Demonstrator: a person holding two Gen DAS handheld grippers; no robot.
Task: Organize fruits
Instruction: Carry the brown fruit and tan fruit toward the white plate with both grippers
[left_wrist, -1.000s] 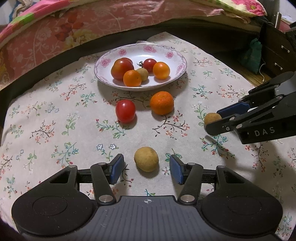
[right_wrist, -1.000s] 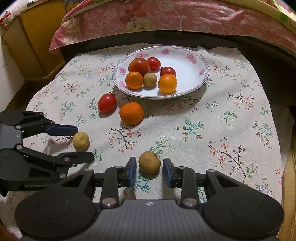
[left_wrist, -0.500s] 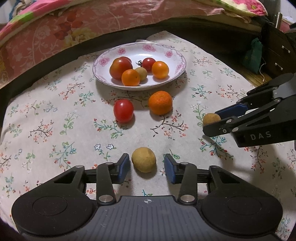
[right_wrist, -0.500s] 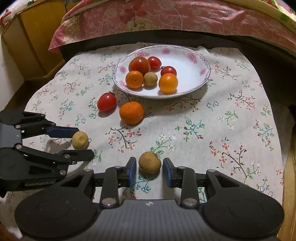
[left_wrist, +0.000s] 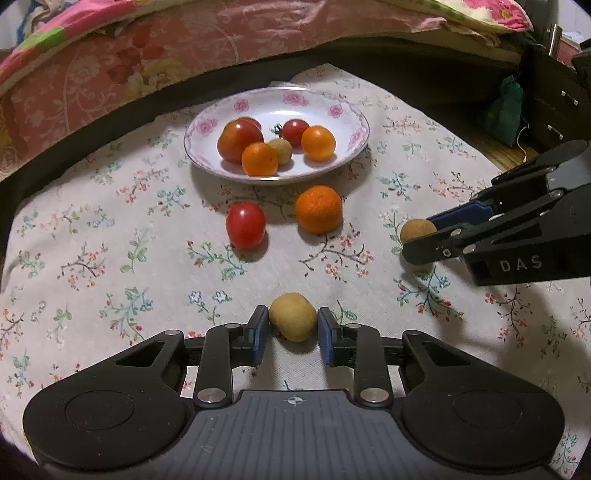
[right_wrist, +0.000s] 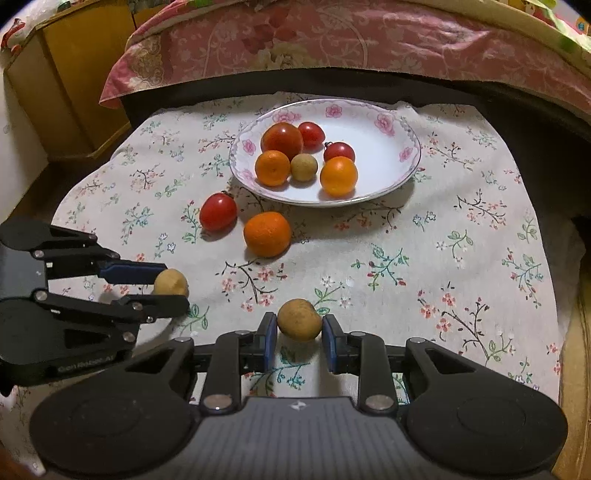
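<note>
A white floral plate (left_wrist: 343, 107) (right_wrist: 388, 122) holds tomatoes, two oranges and a small tan fruit. A red tomato (left_wrist: 245, 226) (right_wrist: 218, 211) and an orange (left_wrist: 318, 209) (right_wrist: 267, 234) lie on the cloth in front of it. My left gripper (left_wrist: 291, 326) (right_wrist: 168, 286) has its blue pads against both sides of a tan fruit (left_wrist: 291, 316) (right_wrist: 170, 282) that rests on the cloth. My right gripper (right_wrist: 299, 330) (left_wrist: 417, 236) has its pads against a second tan fruit (right_wrist: 298, 319) (left_wrist: 417, 230), seemingly just off the cloth.
The low table has a floral cloth (left_wrist: 110, 240) (right_wrist: 461, 240). A bed with a pink quilt (left_wrist: 147, 55) (right_wrist: 332, 40) runs along the far side. A yellow wooden cabinet (right_wrist: 66, 74) stands far left, dark drawers (left_wrist: 554, 99) far right.
My left gripper's jaws have closed from wide apart onto the tan fruit. My right gripper has tightened slightly on its fruit and seems to have raised it a little.
</note>
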